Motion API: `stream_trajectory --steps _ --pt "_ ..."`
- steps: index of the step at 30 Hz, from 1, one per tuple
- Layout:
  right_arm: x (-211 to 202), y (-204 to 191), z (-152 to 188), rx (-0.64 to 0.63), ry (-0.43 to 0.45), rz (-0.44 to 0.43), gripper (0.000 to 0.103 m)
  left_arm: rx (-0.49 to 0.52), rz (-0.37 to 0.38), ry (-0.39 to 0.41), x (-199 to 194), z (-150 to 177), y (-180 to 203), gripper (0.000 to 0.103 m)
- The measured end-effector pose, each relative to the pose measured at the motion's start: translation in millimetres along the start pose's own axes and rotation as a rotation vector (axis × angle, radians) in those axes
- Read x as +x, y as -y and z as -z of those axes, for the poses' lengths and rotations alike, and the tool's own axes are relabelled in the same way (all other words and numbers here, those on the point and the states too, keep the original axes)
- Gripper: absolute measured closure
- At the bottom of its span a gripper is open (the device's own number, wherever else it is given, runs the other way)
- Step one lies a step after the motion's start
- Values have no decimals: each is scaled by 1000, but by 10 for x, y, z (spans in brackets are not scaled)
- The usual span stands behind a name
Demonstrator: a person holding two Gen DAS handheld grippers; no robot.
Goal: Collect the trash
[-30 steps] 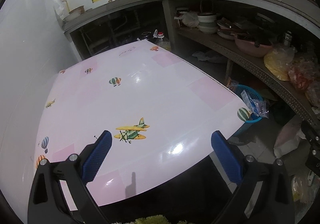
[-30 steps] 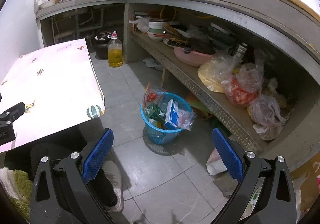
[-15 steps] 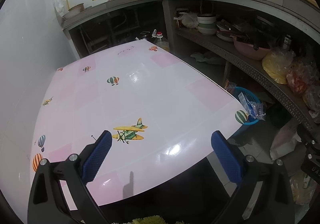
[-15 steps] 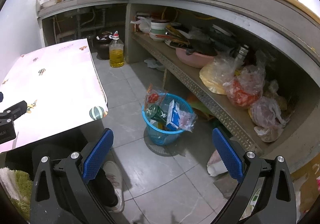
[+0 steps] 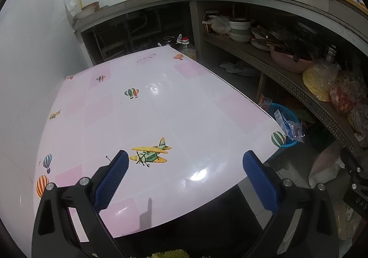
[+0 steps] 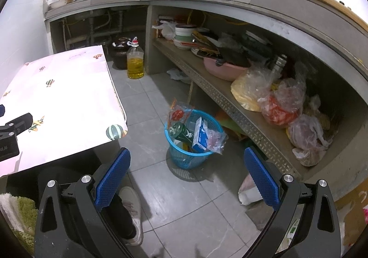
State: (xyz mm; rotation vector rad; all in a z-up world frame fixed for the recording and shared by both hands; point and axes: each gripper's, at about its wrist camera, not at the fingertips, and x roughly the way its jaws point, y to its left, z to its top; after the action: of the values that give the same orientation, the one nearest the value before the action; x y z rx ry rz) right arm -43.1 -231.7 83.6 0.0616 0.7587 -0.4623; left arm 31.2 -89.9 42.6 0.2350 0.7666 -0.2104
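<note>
- The table (image 5: 161, 106) slides slightly lower in my left view than a second ago, bare of trash.
- The blue basket (image 6: 191, 154), on the floor right of it, stays full.
- My left gripper (image 5: 185, 177) and right gripper (image 6: 186, 178) remain spread wide, empty; collecting looks finished.

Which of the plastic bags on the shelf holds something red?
The middle bag on the shelf, between the yellow bag and the pale bag; only its contents look red.

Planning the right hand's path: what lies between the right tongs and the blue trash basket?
Only bare grey floor tiles lie between the open right tongs and the blue basket, as the right wrist view shows.
</note>
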Motion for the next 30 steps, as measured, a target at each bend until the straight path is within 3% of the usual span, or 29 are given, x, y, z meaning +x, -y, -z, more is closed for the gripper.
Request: stream_trajectory --steps 30 --pt "-4 -19 -2 0 3 1 8 -12 6 0 -5 -8 -20 6"
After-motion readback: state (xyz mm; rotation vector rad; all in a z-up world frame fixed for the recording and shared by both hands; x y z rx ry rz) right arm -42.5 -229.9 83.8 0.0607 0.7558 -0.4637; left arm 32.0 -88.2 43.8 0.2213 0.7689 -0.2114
